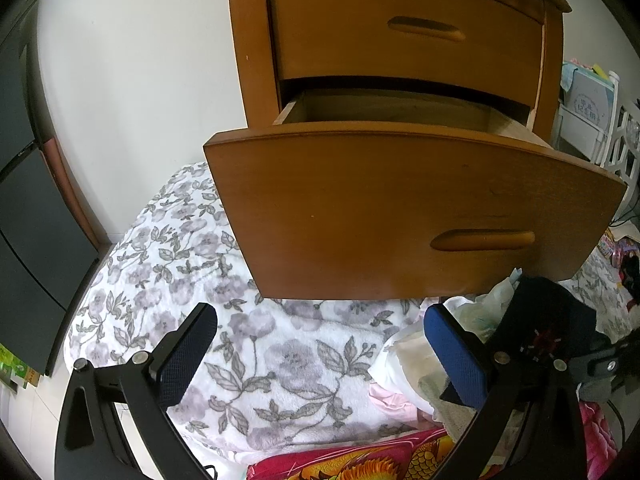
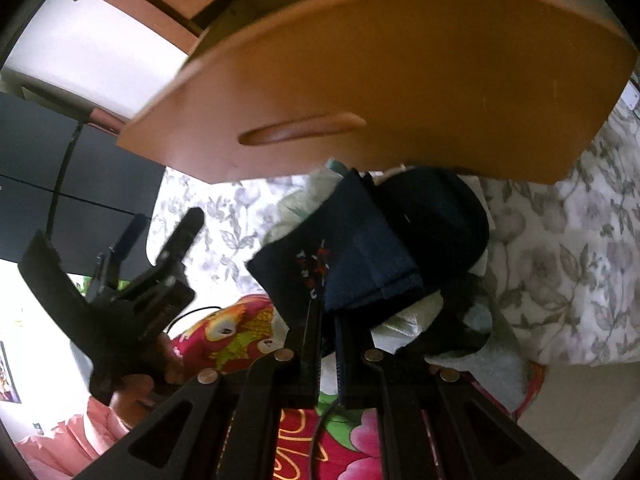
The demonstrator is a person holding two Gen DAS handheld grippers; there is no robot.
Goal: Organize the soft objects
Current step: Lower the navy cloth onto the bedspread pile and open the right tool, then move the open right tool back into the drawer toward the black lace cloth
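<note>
Your right tongs are pinched nearly shut on the edge of a dark navy cloth with a small red-and-white emblem; it sits on top of a heap of pale soft things on the bed, just below the front of the open lower drawer. Only your right wrist view shows that grip. In your left wrist view the same navy cloth shows as a dark mound behind the blue pad of one finger, with the pale heap beside it. That view shows what the other cannot: the drawer pulled out of the wooden nightstand, its inside seen from above, and the upper drawer shut. Your left tongs stand wide apart with nothing between them, over the grey-flowered bedspread. The right wrist view catches those left tongs from the side, apart from the cloth, with your hand under them and a red patterned blanket beneath.
</note>
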